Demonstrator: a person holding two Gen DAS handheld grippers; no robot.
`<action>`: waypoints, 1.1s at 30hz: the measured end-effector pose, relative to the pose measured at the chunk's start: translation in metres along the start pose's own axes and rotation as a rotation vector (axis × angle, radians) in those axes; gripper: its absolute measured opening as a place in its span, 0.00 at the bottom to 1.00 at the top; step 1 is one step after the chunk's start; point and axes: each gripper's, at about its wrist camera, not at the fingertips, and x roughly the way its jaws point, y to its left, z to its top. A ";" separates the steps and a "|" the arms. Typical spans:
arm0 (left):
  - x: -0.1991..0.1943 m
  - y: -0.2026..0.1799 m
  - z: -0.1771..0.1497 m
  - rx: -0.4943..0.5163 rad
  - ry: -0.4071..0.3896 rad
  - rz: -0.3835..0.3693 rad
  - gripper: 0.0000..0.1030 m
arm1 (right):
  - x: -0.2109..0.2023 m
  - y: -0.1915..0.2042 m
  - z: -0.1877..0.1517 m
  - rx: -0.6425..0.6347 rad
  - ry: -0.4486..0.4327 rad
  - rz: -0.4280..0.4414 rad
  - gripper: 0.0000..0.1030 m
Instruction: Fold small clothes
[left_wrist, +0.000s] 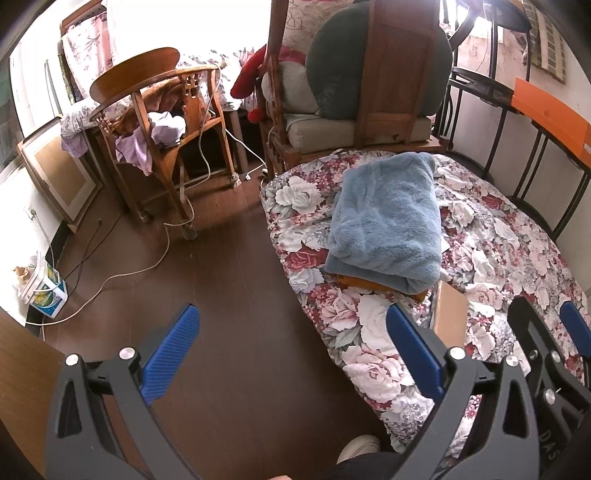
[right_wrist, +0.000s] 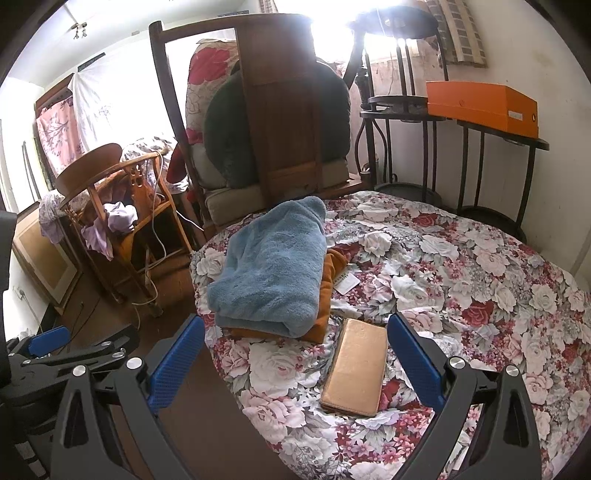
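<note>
A folded fluffy blue garment lies on top of a folded orange-brown garment near the left edge of the floral bed cover. My left gripper stands open with nothing between its fingers, held over the floor and the bed's edge, short of the pile. My right gripper is open too, empty, above the bed's near part just in front of the pile. The right gripper's blue pad also shows at the right edge of the left wrist view.
A tan wallet lies on the bed close to the pile. A wooden chair holds lilac clothes. Cables trail across the dark wood floor. An armchair with cushions and black metal stands with an orange box stand behind.
</note>
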 end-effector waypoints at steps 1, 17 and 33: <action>0.000 0.000 0.001 0.000 0.000 0.001 0.96 | 0.000 0.000 0.000 -0.001 0.000 0.000 0.97; -0.001 -0.006 -0.003 0.008 -0.013 0.001 0.96 | -0.001 -0.002 0.001 0.008 -0.007 0.000 0.97; 0.001 -0.006 0.005 0.014 -0.002 -0.008 0.96 | 0.001 -0.002 0.003 0.016 -0.014 -0.010 0.97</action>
